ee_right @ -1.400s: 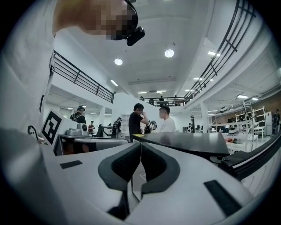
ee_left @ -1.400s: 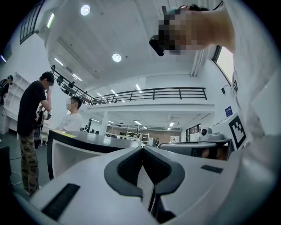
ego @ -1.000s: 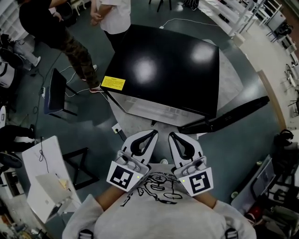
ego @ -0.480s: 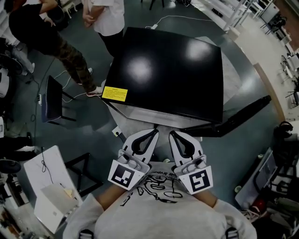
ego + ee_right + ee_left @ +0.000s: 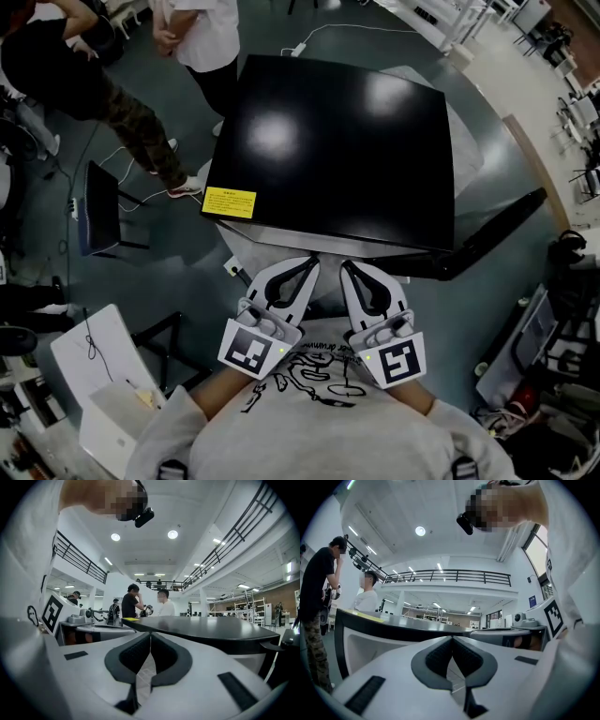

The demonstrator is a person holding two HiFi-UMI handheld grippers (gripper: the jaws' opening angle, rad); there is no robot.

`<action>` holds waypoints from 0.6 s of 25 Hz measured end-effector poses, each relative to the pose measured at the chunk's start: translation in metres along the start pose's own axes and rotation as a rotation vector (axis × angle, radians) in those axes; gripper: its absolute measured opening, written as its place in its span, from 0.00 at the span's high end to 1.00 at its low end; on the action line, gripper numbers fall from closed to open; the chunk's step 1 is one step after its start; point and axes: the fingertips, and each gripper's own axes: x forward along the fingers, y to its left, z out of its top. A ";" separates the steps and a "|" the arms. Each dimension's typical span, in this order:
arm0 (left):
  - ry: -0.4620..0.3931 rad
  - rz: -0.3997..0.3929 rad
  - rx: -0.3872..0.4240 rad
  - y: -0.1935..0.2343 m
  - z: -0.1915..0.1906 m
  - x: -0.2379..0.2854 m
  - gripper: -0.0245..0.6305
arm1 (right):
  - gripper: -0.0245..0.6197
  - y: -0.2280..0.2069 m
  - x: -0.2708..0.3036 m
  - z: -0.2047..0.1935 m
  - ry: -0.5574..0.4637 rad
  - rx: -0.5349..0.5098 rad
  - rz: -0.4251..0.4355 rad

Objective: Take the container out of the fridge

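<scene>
Facing a black-topped fridge (image 5: 337, 141) from above, with its door (image 5: 497, 234) swung out to the right. Noted a yellow label (image 5: 229, 202) at the top's near left corner, and a pale strip of interior just under the front edge. Cannot make out the container: inside of the fridge hidden beneath the top in the head view. Holding left gripper (image 5: 311, 265) and right gripper (image 5: 345, 268) side by side, close against a grey sweatshirt (image 5: 319, 431), both pointing level at the fridge front, near it but apart. Found jaws pressed together on both, nothing between them, confirmed in each gripper view. Beyond the fridge's far left corner, recorded two bystanders: one in a black top (image 5: 56, 70), one in a white shirt (image 5: 202, 28)
</scene>
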 end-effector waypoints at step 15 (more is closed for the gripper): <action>0.049 -0.010 -0.003 0.009 -0.021 0.014 0.94 | 0.92 -0.016 0.005 -0.035 0.085 0.023 -0.001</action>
